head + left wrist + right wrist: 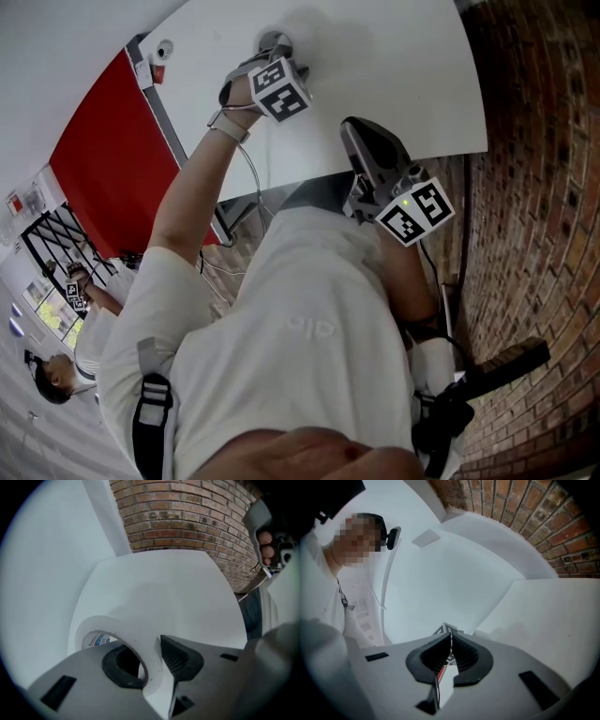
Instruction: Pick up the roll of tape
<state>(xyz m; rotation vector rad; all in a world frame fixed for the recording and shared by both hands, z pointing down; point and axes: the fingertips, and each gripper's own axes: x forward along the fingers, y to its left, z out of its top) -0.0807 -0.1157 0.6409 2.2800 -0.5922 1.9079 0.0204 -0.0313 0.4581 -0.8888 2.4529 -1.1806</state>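
One smooth white tape roll (130,633)

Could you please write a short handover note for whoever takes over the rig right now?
Left gripper: closed on the wall of the roll of tape, one jaw inside the core, one outside.
Right gripper: shut, nothing in it, away from the tape.
Done: the tape is gripped over the white table.
To do: lift the roll clear. Whether it is already off the table can't be told.
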